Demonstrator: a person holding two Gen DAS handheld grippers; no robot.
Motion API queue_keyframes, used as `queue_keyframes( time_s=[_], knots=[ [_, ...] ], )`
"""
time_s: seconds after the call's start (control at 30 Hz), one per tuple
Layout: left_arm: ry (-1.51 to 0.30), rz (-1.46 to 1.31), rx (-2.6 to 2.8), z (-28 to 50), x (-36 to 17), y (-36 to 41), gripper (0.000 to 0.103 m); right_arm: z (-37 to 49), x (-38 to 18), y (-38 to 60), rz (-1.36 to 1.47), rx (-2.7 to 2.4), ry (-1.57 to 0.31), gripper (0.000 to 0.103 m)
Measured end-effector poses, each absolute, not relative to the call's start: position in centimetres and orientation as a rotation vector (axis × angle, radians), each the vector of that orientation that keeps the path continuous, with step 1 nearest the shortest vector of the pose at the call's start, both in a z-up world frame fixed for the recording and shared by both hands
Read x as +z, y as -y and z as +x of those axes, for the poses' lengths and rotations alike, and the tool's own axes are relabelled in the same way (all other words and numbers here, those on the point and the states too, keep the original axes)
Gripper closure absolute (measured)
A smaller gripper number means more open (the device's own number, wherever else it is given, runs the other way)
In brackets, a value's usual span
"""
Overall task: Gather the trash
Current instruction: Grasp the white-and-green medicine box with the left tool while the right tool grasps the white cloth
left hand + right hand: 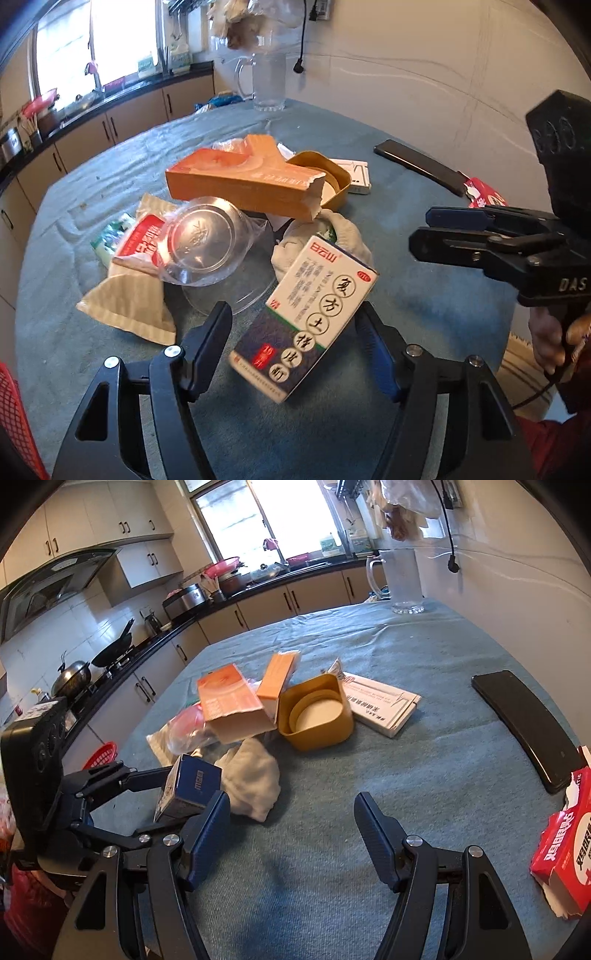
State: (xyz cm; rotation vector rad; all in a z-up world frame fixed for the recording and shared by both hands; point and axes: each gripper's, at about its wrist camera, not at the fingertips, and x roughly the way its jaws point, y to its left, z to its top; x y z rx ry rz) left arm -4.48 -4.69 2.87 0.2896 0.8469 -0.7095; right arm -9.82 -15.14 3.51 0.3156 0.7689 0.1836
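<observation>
We find the left gripper (295,328) fingers spread around, not pinching, the tilted medicine box (306,317), which may slip onto the counter (424,325); right gripper (291,834) fingers are spread, empty.

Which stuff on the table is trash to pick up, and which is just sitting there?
Trash, probably:
medicine box between the left gripper fingers
torn orange box
clear plastic cup
red snack wrapper
crumpled tissue

Just sitting there, likely:
black phone
glass pitcher
</observation>
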Motion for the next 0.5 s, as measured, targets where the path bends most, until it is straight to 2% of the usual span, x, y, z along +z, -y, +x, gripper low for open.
queue_keyframes(
  time_s=[0.03,0.17,0.27,0.5],
  knots=[
    [-0.850,0.284,-0.709,-4.3,2.7,4.9,0.042,-9.7,3.5,15.3,0.323,0.184,-0.769,0.029],
    [-0.838,0.255,-0.684,-5.1,2.6,3.7,0.052,-9.1,3.2,16.0,0.365,0.192,-0.782,0.029],
    [-0.844,0.191,-0.667,-5.4,2.8,2.3,0.068,-8.3,2.8,15.8,0.407,0.230,-0.802,0.029],
    [-0.820,0.090,-0.624,-6.4,3.5,-0.7,0.068,-5.4,2.2,12.9,0.435,0.300,-0.835,0.030]
  ],
)
